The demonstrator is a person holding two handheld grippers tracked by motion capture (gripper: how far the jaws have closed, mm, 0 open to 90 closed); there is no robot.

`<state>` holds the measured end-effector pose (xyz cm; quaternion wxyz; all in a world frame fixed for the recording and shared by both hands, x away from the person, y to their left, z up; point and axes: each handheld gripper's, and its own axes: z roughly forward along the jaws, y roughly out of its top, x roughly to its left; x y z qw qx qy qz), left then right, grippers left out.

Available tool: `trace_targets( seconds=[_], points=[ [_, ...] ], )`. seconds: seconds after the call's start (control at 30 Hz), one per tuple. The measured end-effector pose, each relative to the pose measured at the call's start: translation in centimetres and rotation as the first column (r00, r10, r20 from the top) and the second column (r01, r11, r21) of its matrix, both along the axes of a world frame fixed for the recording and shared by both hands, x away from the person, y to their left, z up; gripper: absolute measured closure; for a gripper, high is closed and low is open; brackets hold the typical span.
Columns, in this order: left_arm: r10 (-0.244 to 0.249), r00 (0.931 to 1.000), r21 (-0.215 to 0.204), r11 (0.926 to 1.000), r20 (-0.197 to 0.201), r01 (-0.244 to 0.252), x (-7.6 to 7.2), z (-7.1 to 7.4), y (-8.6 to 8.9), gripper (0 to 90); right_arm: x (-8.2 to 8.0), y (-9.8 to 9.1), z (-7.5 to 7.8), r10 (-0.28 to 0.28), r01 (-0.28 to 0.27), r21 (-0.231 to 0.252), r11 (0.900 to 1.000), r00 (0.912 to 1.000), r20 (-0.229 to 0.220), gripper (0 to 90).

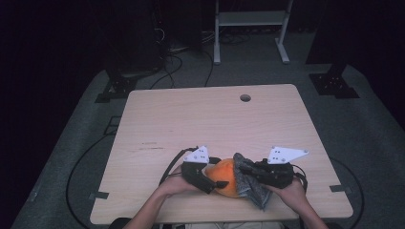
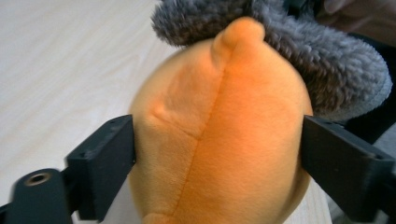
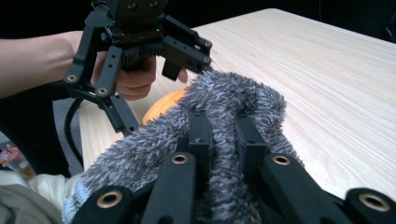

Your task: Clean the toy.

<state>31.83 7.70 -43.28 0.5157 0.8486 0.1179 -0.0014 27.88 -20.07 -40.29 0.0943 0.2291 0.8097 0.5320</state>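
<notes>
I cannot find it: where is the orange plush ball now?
In the high view, the orange plush ball lies near the table's front edge, between the left tool and the grey fuzzy cloth.

High view sits above my side of the table [image 1: 210, 119], facing forward and down, far enough to take in the whole top and the floor beyond. Camera on my left gripper [image 2: 219, 154] looks along its jaws, very close on the orange plush [image 2: 219, 140] with the grey fuzzy cloth [image 2: 322, 60] behind. Camera on my right gripper [image 3: 224, 140] looks along its jaws across the table, close on the cloth, my left gripper farther off. All three share plush, cloth and tabletop.
</notes>
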Motion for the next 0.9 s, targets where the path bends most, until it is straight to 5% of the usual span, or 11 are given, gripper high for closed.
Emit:
trace_targets(
  seconds=[0.1, 0.27, 0.43, 0.63, 0.73, 0.9],
  points=[
    [0.014, 0.9988, -0.021, 0.9997, 0.046, -0.013, -0.3, 0.6, 0.3, 36.6, 0.0, -0.3, 0.2, -0.013, 0.013, 0.008, 0.9999, 0.9999, 0.004, 79.5],
    [0.056, 0.9964, -0.104, 0.9934, 0.064, -0.049, -0.3, 1.9, 1.2, 43.5, 0.1, -1.0, 0.2, -0.031, 0.031, 0.029, 0.9991, 0.9995, 0.011, 79.3],
    [0.076, 0.9951, -0.094, 0.9931, 0.063, -0.070, -0.2, 2.2, 1.7, 43.9, 0.5, -1.3, -0.7, -0.049, 0.049, 0.018, 0.9986, 0.9985, -0.026, 79.3],
    [0.077, 0.9920, -0.034, 0.9966, 0.100, -0.074, -0.6, 2.3, 0.7, 44.3, -0.3, -0.3, 1.4, -0.011, 0.007, 0.081, 0.9967, 0.9991, 0.042, 79.3],
    [0.085, 0.9916, -0.026, 0.9962, 0.097, -0.083, -0.7, 2.1, 0.7, 44.2, -0.2, 0.6, 1.2, -0.004, 0.001, 0.053, 0.9986, 0.9986, 0.053, 79.4],
    [0.104, 0.9917, -0.035, 0.9942, 0.075, -0.102, -0.4, 1.9, 1.0, 43.1, 0.8, -0.6, -0.6, -0.056, 0.056, 0.010, 0.9984, 0.9984, 0.000, 79.4]
  ],
)
